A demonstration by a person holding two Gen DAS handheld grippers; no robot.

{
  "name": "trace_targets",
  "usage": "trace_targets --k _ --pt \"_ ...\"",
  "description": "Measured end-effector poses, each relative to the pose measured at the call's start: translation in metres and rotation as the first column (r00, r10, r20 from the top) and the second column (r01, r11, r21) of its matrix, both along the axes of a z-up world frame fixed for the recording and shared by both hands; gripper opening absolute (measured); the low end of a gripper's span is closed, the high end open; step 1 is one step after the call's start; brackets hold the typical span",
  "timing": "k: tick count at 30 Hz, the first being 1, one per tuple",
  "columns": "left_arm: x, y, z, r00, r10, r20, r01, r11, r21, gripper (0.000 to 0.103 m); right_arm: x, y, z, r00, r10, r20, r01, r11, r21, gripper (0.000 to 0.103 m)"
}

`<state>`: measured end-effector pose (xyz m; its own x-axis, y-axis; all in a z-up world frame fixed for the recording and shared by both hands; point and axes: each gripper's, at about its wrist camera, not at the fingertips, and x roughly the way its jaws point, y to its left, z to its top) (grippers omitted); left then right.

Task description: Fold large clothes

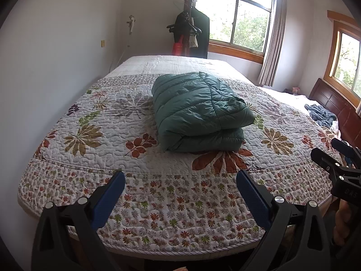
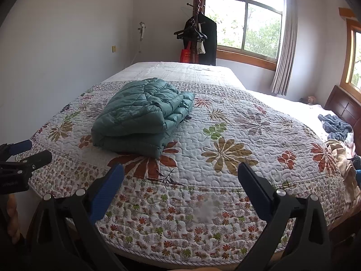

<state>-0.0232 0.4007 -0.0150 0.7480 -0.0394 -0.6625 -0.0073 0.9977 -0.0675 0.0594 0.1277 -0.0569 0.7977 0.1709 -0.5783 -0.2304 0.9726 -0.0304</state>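
While I hold both grippers wide open and empty, left gripper (image 1: 180, 176) and right gripper (image 2: 180, 169), the folded green jacket (image 1: 198, 113) lies on the quilt (image 1: 101, 149), well beyond the jaws.

White walls (image 1: 56, 45), floral-quilted bed (image 1: 112, 117), wood-framed windows (image 1: 239, 20) bright with daylight, grey curtain (image 1: 274, 38), coat rack (image 1: 191, 22)

Teal-green quilted puffer jacket (image 1: 200, 113), stitched in puffy channels. White quilted bedspread (image 1: 94, 158) printed with rust, olive, green and grey leaf sprays, small multicoloured daisies along its border. Black left claw (image 1: 180, 180) with blue pads; same black and blue on right claw (image 2: 180, 174). Blue crumpled cloth (image 2: 336, 126) beside dark red-brown wooden headboard (image 2: 343, 106).
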Motion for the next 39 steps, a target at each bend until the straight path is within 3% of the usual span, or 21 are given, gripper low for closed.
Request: trace_targets --k 39 --pt "0.0010 -0.0002 0.0010 1.000 -0.005 0.002 0.005 1.000 0.004 0.099 -0.0006 0.0009 -0.0011 1.000 -0.004 0.013 0.004 1.000 -0.007 0.100"
